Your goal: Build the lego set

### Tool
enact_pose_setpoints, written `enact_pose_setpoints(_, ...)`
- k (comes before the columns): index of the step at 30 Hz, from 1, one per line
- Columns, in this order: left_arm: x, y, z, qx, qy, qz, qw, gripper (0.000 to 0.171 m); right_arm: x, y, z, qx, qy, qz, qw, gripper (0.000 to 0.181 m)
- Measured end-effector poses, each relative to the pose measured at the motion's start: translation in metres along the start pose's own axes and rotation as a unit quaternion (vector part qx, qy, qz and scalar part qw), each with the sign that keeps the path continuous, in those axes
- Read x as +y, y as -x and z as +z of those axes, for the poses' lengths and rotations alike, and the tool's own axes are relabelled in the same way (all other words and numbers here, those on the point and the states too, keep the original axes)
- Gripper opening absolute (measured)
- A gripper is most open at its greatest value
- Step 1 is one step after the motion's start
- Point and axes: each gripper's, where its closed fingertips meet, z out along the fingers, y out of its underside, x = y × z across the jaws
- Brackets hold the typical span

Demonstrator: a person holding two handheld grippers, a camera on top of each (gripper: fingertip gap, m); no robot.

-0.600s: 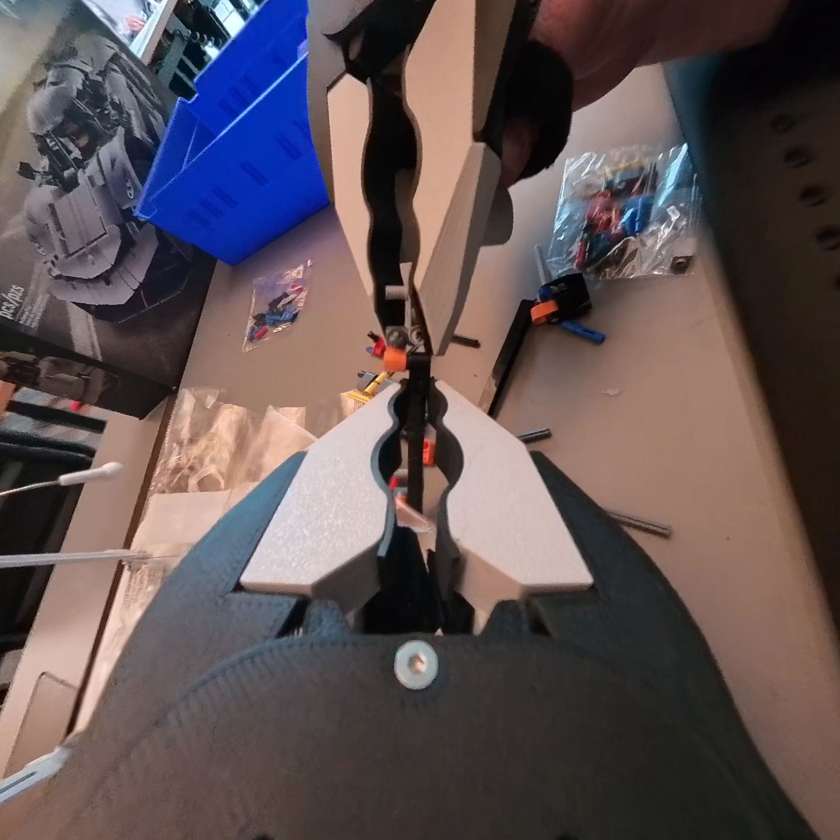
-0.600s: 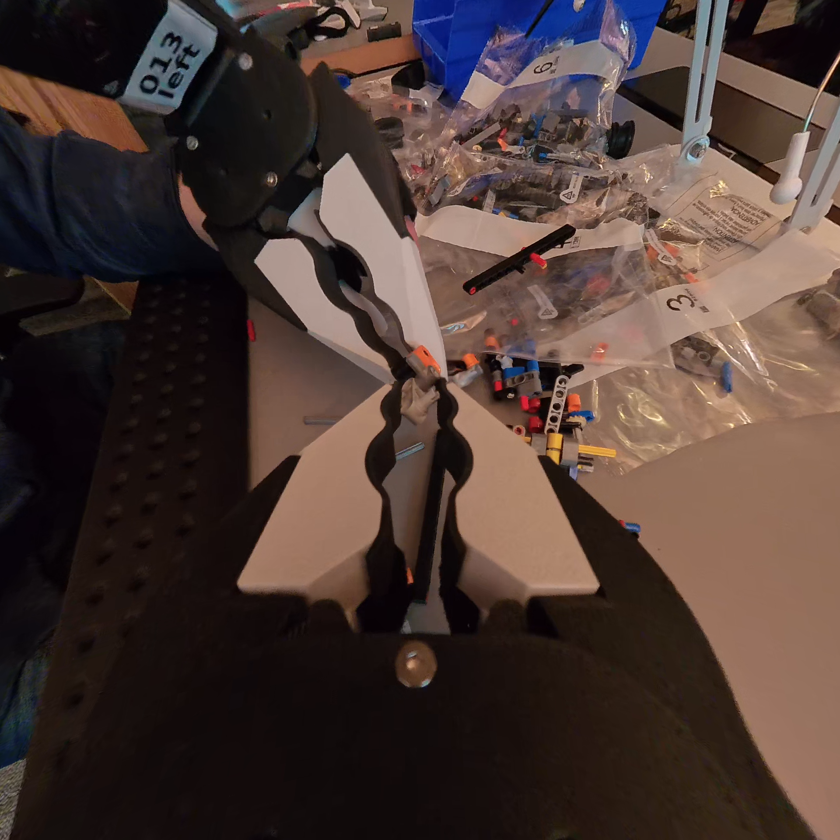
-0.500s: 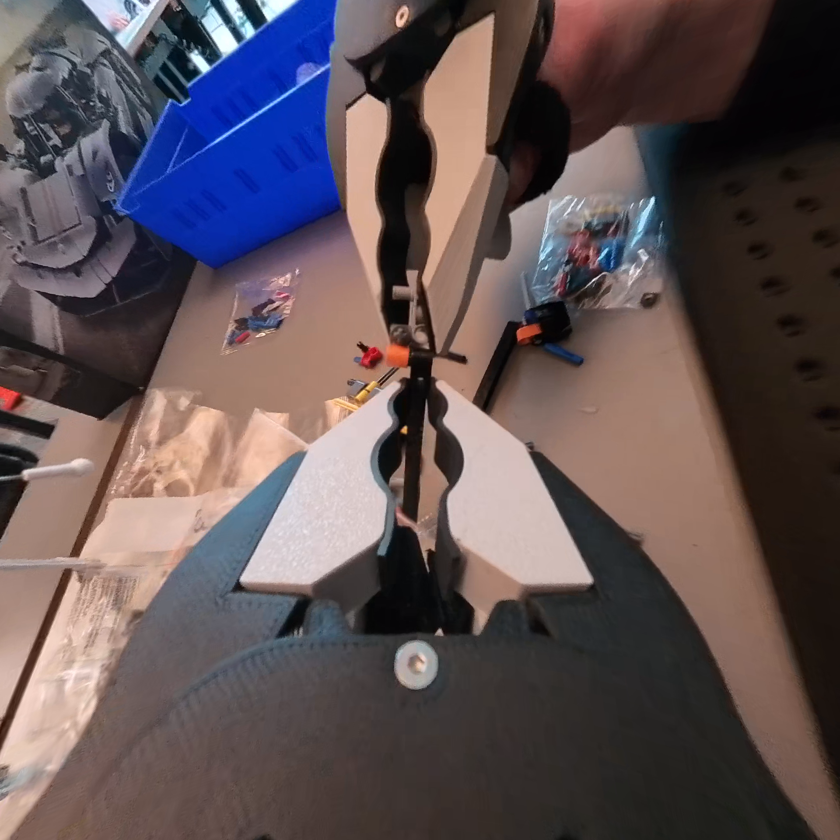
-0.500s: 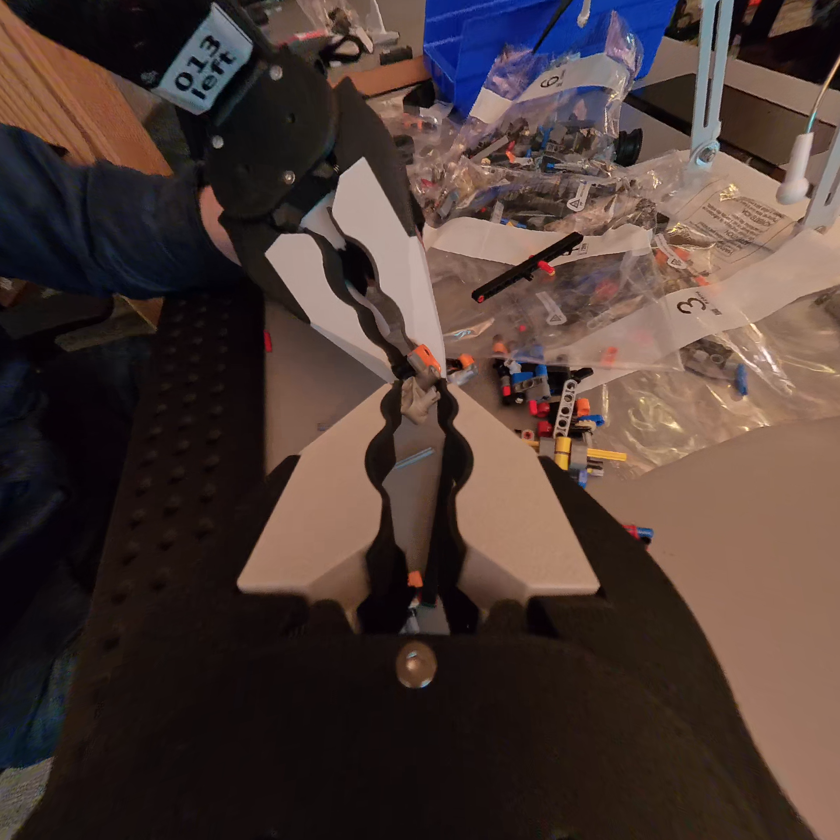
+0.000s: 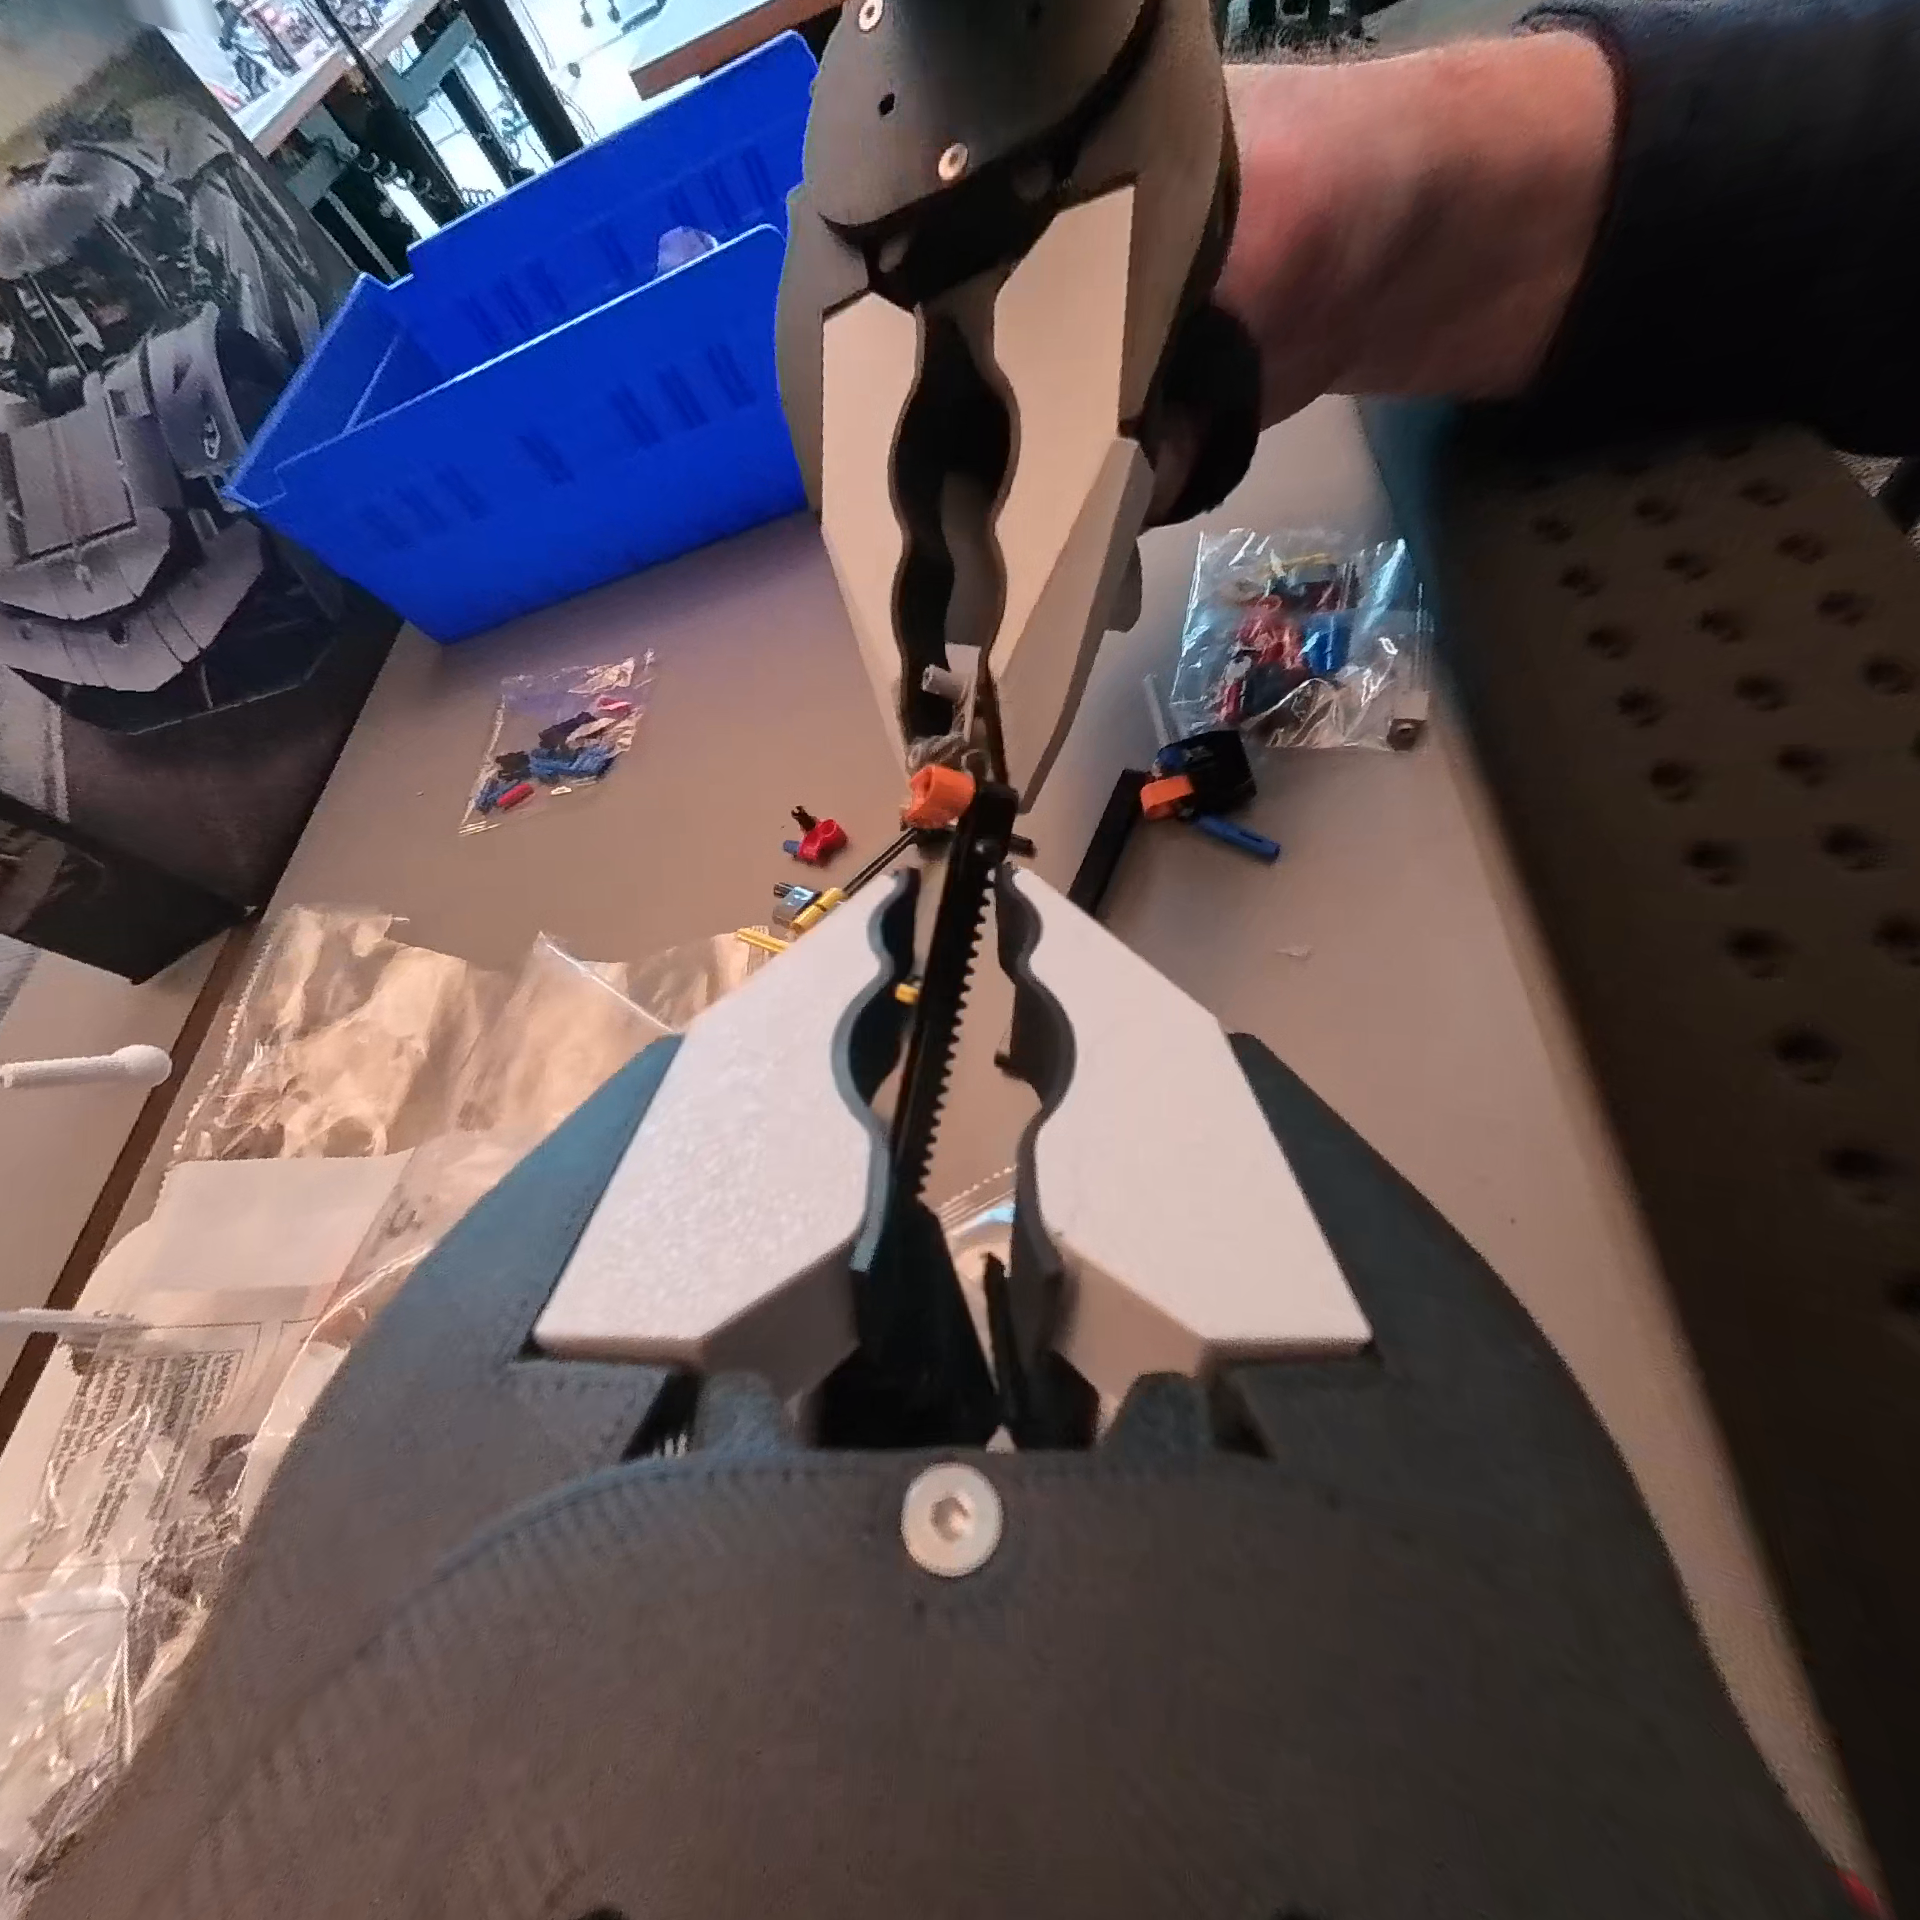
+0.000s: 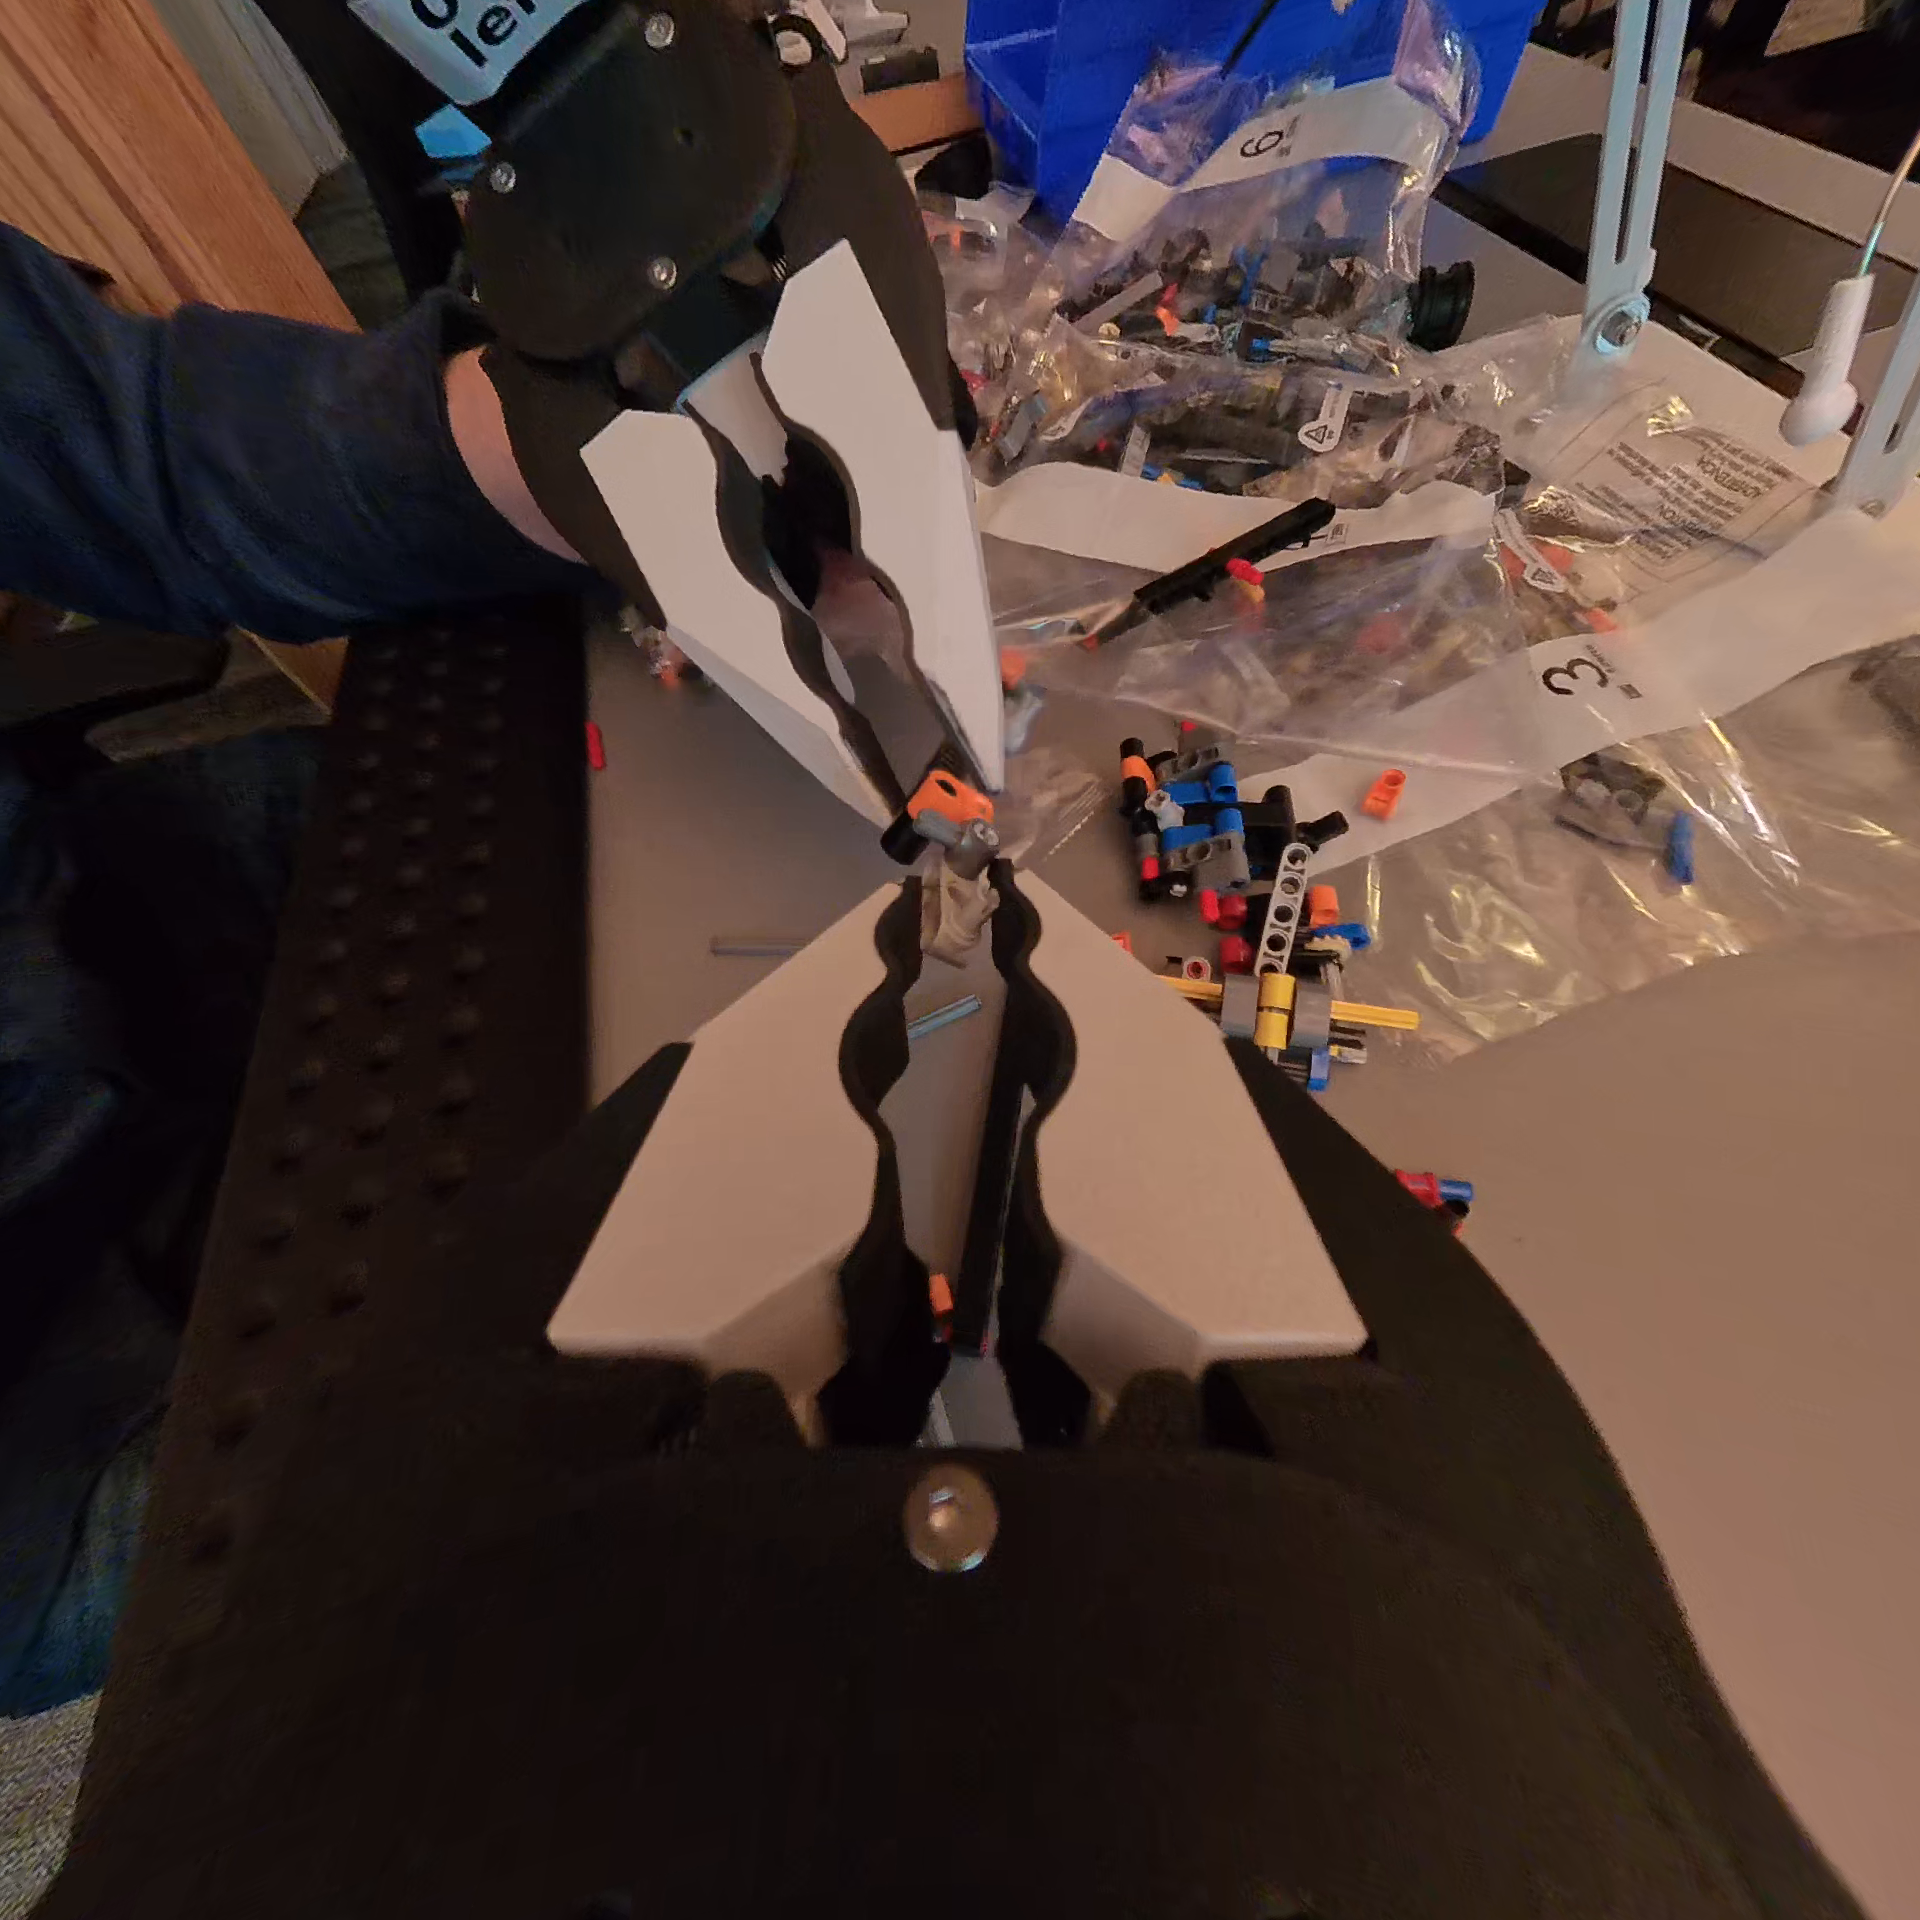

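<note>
Gripping a long black toothed lego beam (image 5: 951, 997) edge-on, the left gripper (image 5: 956, 883) has its fingers closed on it above the grey bench (image 5: 1299, 997); the beam's far end carries an orange connector (image 5: 940, 798). Meeting it tip to tip, the right gripper (image 6: 961, 883) pinches a small pale grey piece (image 6: 956, 914) that touches a darker grey pin (image 6: 971, 831) at the connector, its fingers closed on that piece. Compared with half a second ago, the left gripper has tilted so the beam's teeth now face its camera, and the joint sits at a sharper angle. Just beyond the tips, loose parts lie in a cluster (image 6: 1236, 883), beside opened clear bags (image 6: 1455, 644) holding more pieces. Two small sealed bags, one with blue and black bits (image 5: 556, 743), one with red and blue bits (image 5: 1294, 644), rest farther off with open bench between them. A black perforated mat (image 5: 1714, 831) borders the bench's edge on one side. Farthest, a blue bin (image 5: 540, 447) stands at the back; its contents are mostly hidden.
</note>
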Motion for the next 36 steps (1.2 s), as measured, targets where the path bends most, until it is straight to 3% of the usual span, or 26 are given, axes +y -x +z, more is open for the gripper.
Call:
enact_pose_setpoints(5,-0.005,-0.003,0.0,-0.002,-0.007,0.015,1.0,0.021,0.003,0.002,0.004,0.002,0.013,-0.012,1.0,0.01)
enact_pose_setpoints(8,0.002,-0.005,0.005,-0.016,0.023,0.046,0.999,0.02,0.005,0.003,0.006,0.001,0.02,-0.015,1.0,0.011)
enact_pose_setpoints(10,0.01,-0.006,0.009,-0.022,0.051,0.066,0.996,0.012,0.003,0.003,0.005,-0.004,0.013,-0.009,1.0,0.011)
enact_pose_setpoints(16,0.007,-0.004,0.008,-0.022,0.041,0.05,0.998,0.009,0.0,0.002,0.004,-0.003,0.001,-0.005,1.0,0.013)
enact_pose_setpoints(21,0.011,-0.01,0.01,-0.001,0.052,0.05,0.997,0.007,0.002,0.005,0.01,0.03,0.017,-0.09,0.995,0.023)
enact_pose_setpoints(26,0.016,-0.016,0.011,0.016,0.066,0.059,0.996,0.007,0.01,0.005,0.016,0.072,0.058,-0.189,0.978,0.021)
enact_pose_setpoints(36,0.021,-0.026,0.009,0.06,0.069,0.048,0.995,0.007,0.021,0.01,0.019,0.078,0.104,-0.246,0.96,0.014)
